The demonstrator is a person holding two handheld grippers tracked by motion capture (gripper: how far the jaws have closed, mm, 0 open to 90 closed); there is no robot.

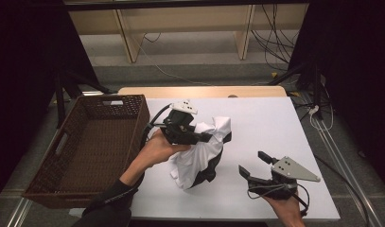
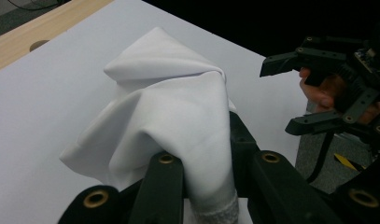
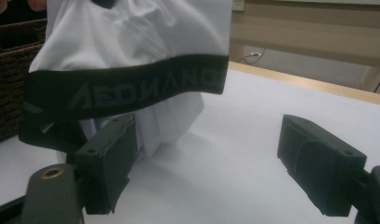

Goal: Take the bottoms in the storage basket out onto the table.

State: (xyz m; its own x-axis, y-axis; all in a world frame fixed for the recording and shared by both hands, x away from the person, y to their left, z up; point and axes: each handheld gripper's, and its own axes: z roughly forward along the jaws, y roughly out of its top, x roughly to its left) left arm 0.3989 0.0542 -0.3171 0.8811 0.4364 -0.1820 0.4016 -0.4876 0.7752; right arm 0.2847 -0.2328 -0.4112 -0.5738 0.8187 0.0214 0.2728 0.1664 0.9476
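A white garment [image 1: 199, 153] with a black elastic waistband [image 3: 131, 88] hangs bunched above the middle of the white table [image 1: 275, 123]. My left gripper [image 1: 206, 137] is shut on its upper folds, and in the left gripper view the white cloth [image 2: 169, 93] is pinched between the jaws of that gripper [image 2: 201, 149]. My right gripper [image 1: 252, 162] stands open near the front right of the table, a little right of the garment. In the right gripper view the jaws of that gripper [image 3: 208, 154] are wide apart with nothing between them, and the garment [image 3: 131, 37] hangs just beyond the left jaw.
A dark brown wicker basket [image 1: 138, 127] with nothing in it stands at the table's left side, and its wall [image 3: 10, 70] is seen behind the garment. A wooden strip [image 1: 204, 91] runs along the far edge. Cables lie on the floor beyond.
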